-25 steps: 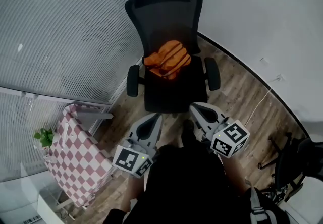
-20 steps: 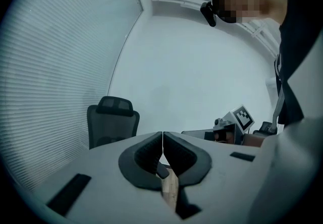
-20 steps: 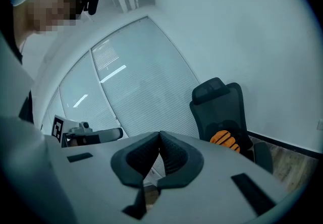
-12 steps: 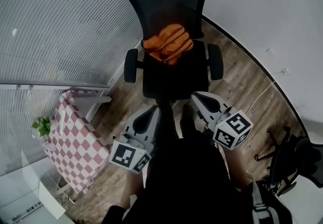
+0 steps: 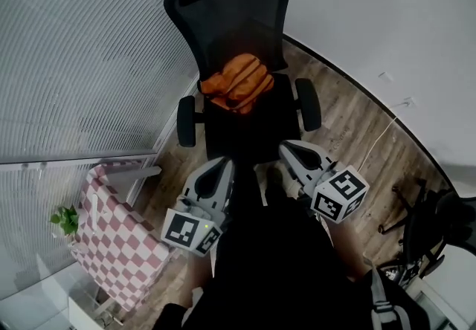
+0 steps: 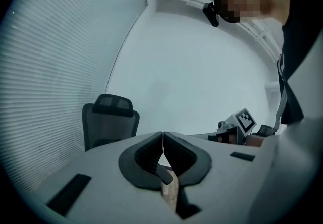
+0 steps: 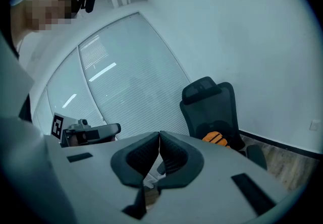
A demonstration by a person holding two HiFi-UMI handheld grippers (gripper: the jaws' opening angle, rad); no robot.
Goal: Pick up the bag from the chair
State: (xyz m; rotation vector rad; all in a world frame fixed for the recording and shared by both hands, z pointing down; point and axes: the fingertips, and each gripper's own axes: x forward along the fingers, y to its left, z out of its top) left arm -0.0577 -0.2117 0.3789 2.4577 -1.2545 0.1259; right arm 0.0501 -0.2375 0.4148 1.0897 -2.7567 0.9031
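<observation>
An orange bag (image 5: 236, 82) with dark stripes lies on the seat of a black office chair (image 5: 245, 120), against its mesh back. My left gripper (image 5: 221, 167) is held low near my body, short of the seat's front edge, shut with nothing in it. My right gripper (image 5: 288, 150) sits beside it on the right, also shut and empty. In the right gripper view the bag (image 7: 217, 138) shows as a small orange patch on the chair (image 7: 214, 109) beyond the gripper (image 7: 160, 137). The left gripper view shows the chair's back (image 6: 108, 122) beyond the gripper (image 6: 162, 137), with the bag hidden.
A table with a pink-and-white checked cloth (image 5: 111, 235) and a small green plant (image 5: 65, 218) stand at the left. Blinds (image 5: 82, 53) cover the glass wall on the left. A white cable (image 5: 387, 131) runs across the wood floor, and dark equipment (image 5: 439, 235) sits at the right edge.
The view has shifted: the chair and bag now sit slightly lower and further left in the head view. Both grippers stay shut at the same height near my body.
</observation>
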